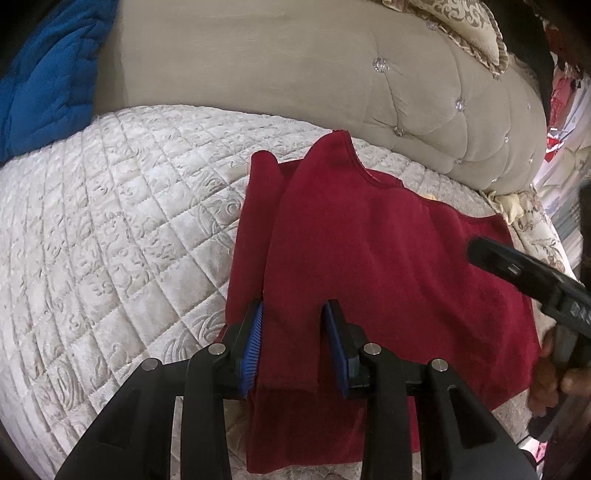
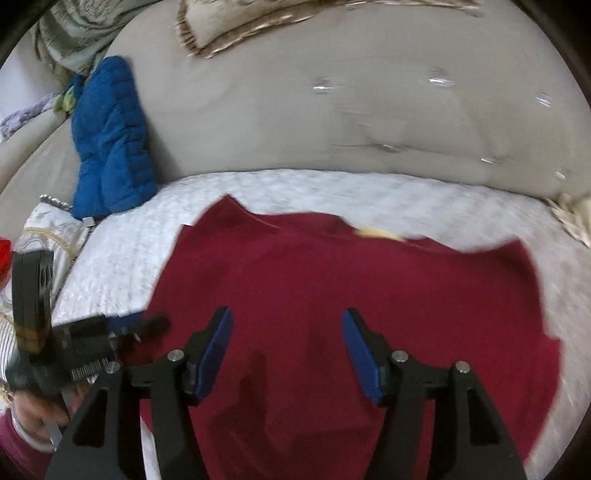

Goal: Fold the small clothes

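A dark red small garment [image 1: 373, 266] lies on the white quilted mattress [image 1: 110, 229], its left side folded over toward the middle. My left gripper [image 1: 295, 314] is part closed around the lower edge of that folded flap, with cloth between its blue pads. In the right wrist view the same garment [image 2: 332, 280] spreads under my right gripper [image 2: 288, 332], which is open and empty just above the cloth. The right gripper shows as a black shape [image 1: 528, 273] at the garment's right side. The left gripper also shows in the right wrist view [image 2: 92, 343].
A beige tufted headboard [image 1: 295, 66] rises behind the mattress. A blue quilted jacket [image 1: 48, 74] leans at the far left. A patterned pillow [image 1: 454, 29] lies on top of the headboard. Clutter stands at the far right.
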Available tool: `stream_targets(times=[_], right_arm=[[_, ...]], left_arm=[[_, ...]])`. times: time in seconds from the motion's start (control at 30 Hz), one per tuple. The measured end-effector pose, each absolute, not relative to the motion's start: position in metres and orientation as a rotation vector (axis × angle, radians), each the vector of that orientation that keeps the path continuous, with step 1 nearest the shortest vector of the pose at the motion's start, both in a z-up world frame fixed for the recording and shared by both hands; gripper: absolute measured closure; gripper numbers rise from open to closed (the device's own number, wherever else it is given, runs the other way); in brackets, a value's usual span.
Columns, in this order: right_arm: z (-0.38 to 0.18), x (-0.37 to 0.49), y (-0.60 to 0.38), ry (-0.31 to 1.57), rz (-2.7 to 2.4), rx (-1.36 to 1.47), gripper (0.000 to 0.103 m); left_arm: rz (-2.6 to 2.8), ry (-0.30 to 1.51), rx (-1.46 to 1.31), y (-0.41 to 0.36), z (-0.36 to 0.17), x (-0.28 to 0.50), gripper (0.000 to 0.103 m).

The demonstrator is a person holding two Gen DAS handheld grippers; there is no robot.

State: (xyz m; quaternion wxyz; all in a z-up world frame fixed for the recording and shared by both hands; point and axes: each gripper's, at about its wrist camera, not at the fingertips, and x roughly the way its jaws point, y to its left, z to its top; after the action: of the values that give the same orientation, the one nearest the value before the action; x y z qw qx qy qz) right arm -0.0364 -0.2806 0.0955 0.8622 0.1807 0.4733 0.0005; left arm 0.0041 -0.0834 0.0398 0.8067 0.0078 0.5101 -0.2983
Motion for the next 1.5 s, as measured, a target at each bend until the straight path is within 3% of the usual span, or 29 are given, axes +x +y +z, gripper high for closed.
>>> stream_targets(times=[0.17,0.3,0.43,0.57,0.63,0.7,0.73,0.87,0.97,1.03,1.1,1.13,1.27,1.5], right_arm=[[0.089,0.012,-0.237,1.001,0.082,0.288,0.039],[0.073,0.055,-0.214,1.046,0.091,0.280,0.053],[0.044,0.084,-0.207,1.124,0.069,0.312,0.057],[0.044,0.089,-0.211,1.147,0.049,0.371,0.054],[0.052,0.084,-0.215,1.139,0.072,0.448,0.043],[0.060,0.080,-0.209,1.122,0.075,0.443,0.020],[0.060,0.081,-0.201,1.135,0.074,0.404,0.017],[0.039,0.097,-0.171,1.251,0.034,0.244,0.015],[0.034,0.097,-0.160,1.236,0.001,0.150,0.014],[0.040,0.091,-0.166,1.202,-0.004,0.165,0.028],[0.054,0.080,-0.179,1.140,0.055,0.245,0.068],[0.059,0.076,-0.185,1.125,0.073,0.279,0.074],[0.081,0.056,-0.210,1.056,0.100,0.394,0.078],[0.098,0.040,-0.237,1.022,0.131,0.494,0.081]], left_arm=[[-0.659,1.072,-0.073,-0.067,0.038,-0.002,0.092],[-0.678,1.063,-0.150,-0.053,0.035,-0.005,0.092],[-0.699,1.054,-0.190,-0.045,0.031,-0.009,0.092],[-0.716,1.056,-0.238,-0.040,0.028,-0.008,0.092],[-0.721,1.055,-0.262,-0.037,0.026,-0.008,0.092],[-0.721,1.049,-0.282,-0.035,0.025,-0.009,0.092],[-0.719,1.047,-0.285,-0.034,0.025,-0.010,0.092],[-0.718,1.041,-0.270,-0.033,0.026,-0.015,0.090],[-0.716,1.042,-0.248,-0.033,0.030,-0.020,0.090],[-0.719,1.035,-0.236,-0.032,0.034,-0.023,0.084],[-0.731,1.012,-0.240,-0.030,0.041,-0.025,0.071],[-0.725,0.997,-0.243,-0.028,0.046,-0.027,0.061],[-0.756,0.945,-0.249,-0.028,0.056,-0.033,0.054],[-0.754,0.959,-0.177,-0.054,0.057,-0.030,0.054]])
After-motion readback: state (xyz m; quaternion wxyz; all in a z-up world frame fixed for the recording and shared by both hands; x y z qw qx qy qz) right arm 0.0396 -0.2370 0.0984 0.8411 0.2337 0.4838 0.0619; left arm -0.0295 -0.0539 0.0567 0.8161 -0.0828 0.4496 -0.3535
